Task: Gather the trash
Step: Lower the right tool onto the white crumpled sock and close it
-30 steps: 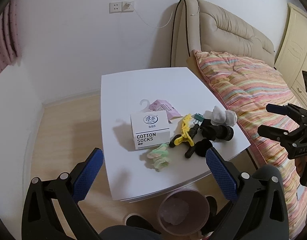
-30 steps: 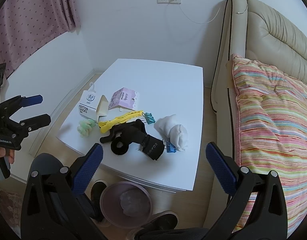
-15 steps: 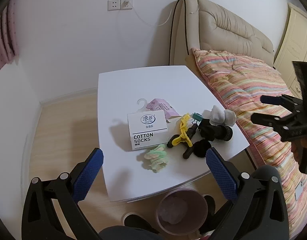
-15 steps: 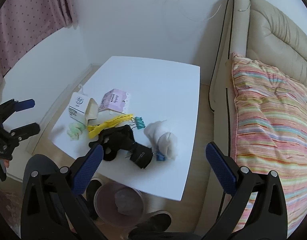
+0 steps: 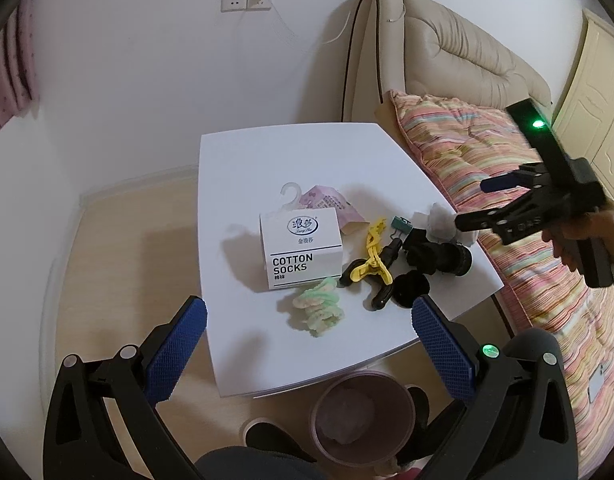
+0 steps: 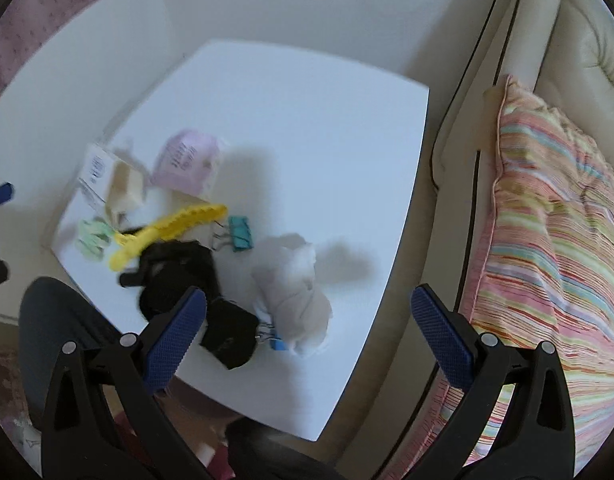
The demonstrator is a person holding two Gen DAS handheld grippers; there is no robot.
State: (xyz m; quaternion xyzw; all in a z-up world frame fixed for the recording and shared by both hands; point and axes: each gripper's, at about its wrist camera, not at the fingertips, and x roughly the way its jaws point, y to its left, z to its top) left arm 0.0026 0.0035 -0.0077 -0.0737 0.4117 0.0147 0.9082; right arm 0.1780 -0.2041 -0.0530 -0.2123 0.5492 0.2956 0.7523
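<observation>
1. Altogether, the white square table (image 5: 267, 168) carries one white "COTTON SOCKS" cardboard box (image 5: 301, 254), one crumpled white tissue wad (image 6: 295, 284), one yellow plastic clip (image 5: 371, 256), two binder clips;
2. Since earlier, right gripper (image 5: 477, 204) has advanced over the tissue wad near the table's right edge;
3. Both grippers' jaws gape, empty; left gripper (image 5: 307, 344) hovers above the round pinkish bin (image 5: 361, 412).

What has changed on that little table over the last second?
The right gripper moved in toward the crumpled white tissue, jaws open, nothing held. The left gripper stayed open and back. The sock box, the clips and the table stayed put.
</observation>
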